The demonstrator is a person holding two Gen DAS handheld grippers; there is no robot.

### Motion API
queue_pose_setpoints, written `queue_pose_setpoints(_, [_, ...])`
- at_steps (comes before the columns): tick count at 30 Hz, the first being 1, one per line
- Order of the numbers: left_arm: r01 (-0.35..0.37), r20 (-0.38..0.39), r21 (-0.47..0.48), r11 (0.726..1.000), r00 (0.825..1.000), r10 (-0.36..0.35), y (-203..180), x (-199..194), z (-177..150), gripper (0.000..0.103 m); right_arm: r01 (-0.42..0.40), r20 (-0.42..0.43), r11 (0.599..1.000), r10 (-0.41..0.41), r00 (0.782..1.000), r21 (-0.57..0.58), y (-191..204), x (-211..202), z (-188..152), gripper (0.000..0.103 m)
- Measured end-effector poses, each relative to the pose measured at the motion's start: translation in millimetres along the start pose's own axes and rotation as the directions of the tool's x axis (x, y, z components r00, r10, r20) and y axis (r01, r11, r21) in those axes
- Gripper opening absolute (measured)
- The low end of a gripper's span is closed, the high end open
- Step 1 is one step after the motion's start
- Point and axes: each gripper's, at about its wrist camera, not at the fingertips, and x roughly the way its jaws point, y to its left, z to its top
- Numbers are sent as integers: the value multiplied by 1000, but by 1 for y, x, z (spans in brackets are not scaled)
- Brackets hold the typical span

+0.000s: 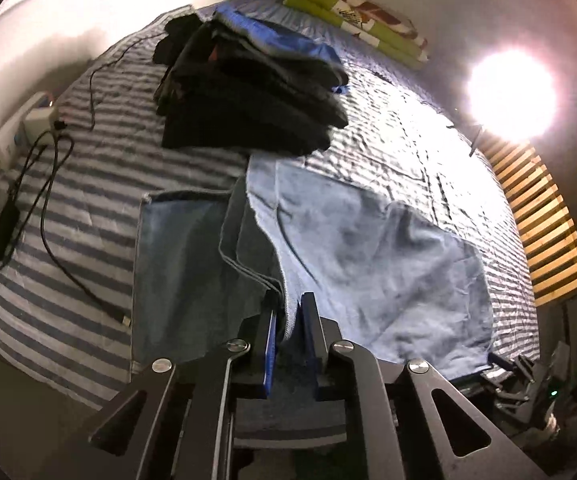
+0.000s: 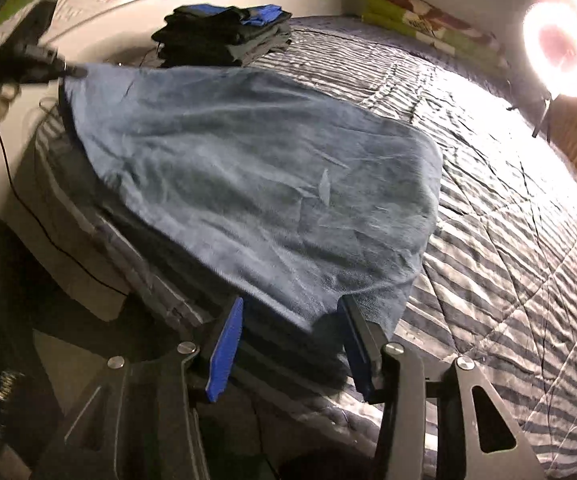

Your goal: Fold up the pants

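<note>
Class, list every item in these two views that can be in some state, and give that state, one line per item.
left gripper: shut on the jeans' edge
right gripper: open, holding nothing
jeans: partly folded, one corner lifted
dark clothes stack: folded, piled
ring lamp: lit
cable: loose end unplugged

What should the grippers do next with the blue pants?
Probably close the right gripper on the pants edge lying between its open jaws. The left gripper already pinches its corner, so both ends could then lift for a fold.
</note>
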Motion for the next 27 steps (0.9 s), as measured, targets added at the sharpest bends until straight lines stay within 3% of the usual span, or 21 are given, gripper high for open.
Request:
queue_pose_setpoints(3, [6,11,-16,1000,1000,-6,-7,-6,9,11,4,10,1000,-4,1000,-25,4,1,2,45])
queue_pose_setpoints(7, [-3,32,-1,1000,999,3,-17,-16,19,10,107,8,992,-107,994,-73,3,12,5,42])
queue_pose_setpoints(9, [-17,37,10,1000,999,17,-21,-20,19,10,88,-3,995,-89,996,-51,-5,13,4,19])
queue_pose_setpoints(12, [-43,77,-4,999,996,43,-20,-34,8,9,95,-3,993,-96,995,-73,-7,10,1,8])
queue_pose_setpoints(14, [-52,71,-28,998,996,54,-6,-33,-16,8,110,1,989,-111,994,-103,-4,8,-3,6])
queue_pose_setpoints(18, [-107,-83,-136,985,992,96,42,20,-59,8,111,-12,986,-113,993,-124,-6,12,-8,6])
queue_pose_setpoints(22, [-88,-70,-177,980,995,77,48,21,-63,7,128,-8,980,-131,991,-153,-2,10,-5,5])
queue_pose_setpoints(25, [-82,3,-101,991,997,83,31,-3,-56,8,114,-1,984,-115,993,-134,-7,0,-3,5])
queue_pose_setpoints(27, [-120,-32,-85,989,993,118,32,7,-57,12,112,-18,983,-116,993,-149,-6,4,-5,5])
